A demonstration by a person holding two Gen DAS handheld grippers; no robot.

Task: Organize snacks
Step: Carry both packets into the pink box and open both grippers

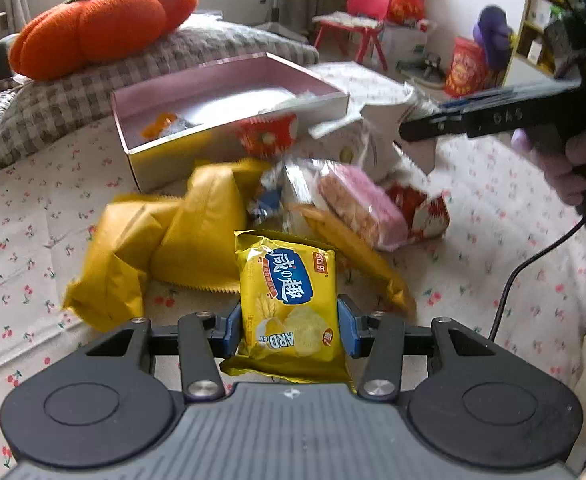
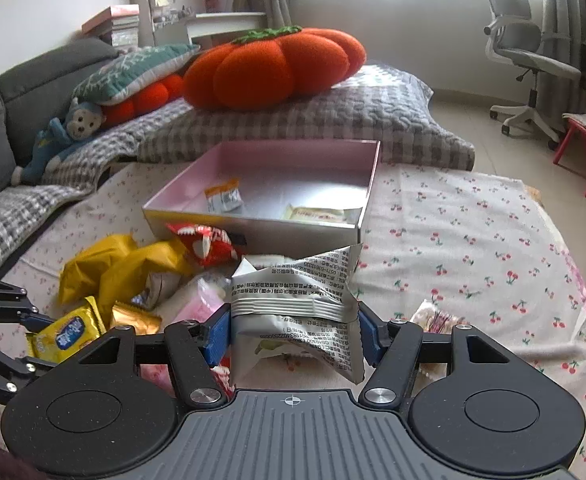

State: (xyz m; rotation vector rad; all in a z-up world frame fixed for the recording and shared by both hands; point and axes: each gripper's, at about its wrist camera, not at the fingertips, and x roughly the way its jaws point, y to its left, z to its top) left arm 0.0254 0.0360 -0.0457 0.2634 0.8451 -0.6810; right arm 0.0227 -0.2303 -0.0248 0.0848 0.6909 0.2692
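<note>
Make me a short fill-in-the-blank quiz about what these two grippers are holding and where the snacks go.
1. The left gripper holds a ____ biscuit packet.
2. The right gripper holds a ____ packet.
3. The pink-lined box is ____ at the top.
4. The orange cushion is shaped like a ____.

Missing words: yellow; silver; open; pumpkin

Cherry-print bed (image 2: 473, 240): pink box (image 2: 253, 228) mid-frame, snack packets (image 2: 109, 268) heaped lower left, checked pillow (image 2: 333, 120) above.
</note>
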